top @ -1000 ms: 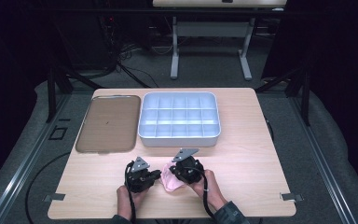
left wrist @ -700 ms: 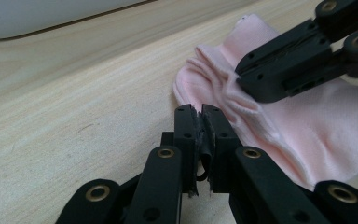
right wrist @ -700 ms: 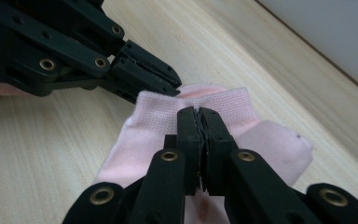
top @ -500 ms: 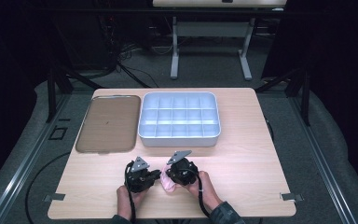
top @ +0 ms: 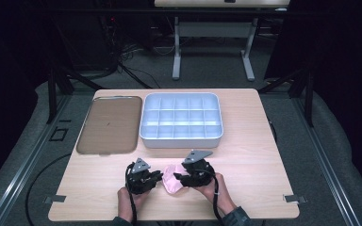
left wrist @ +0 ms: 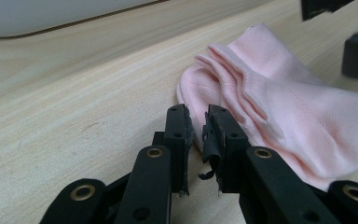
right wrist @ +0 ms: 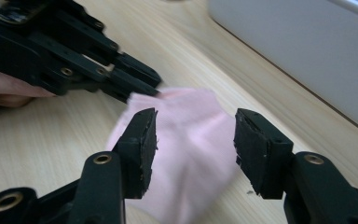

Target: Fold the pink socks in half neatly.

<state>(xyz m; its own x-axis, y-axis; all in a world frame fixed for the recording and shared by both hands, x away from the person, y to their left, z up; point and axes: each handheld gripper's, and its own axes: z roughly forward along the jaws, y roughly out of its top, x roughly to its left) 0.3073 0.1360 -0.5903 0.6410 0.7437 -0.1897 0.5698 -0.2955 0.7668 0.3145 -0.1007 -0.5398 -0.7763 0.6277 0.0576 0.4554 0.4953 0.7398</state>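
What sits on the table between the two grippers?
A pink sock lies between the left gripper and right gripper, seen in the high view.

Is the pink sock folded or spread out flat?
Folded. The pink sock lies on the table as a compact bundle, and the left gripper view shows its ribbed cuff layers stacked over each other.

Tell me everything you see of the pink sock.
The pale pink knitted fabric sock lies folded flat on the light wooden table near its front edge, ribbed cuff layers stacked at one end. It sits between the left gripper and the right gripper, whose open jaws straddle it without pressing.
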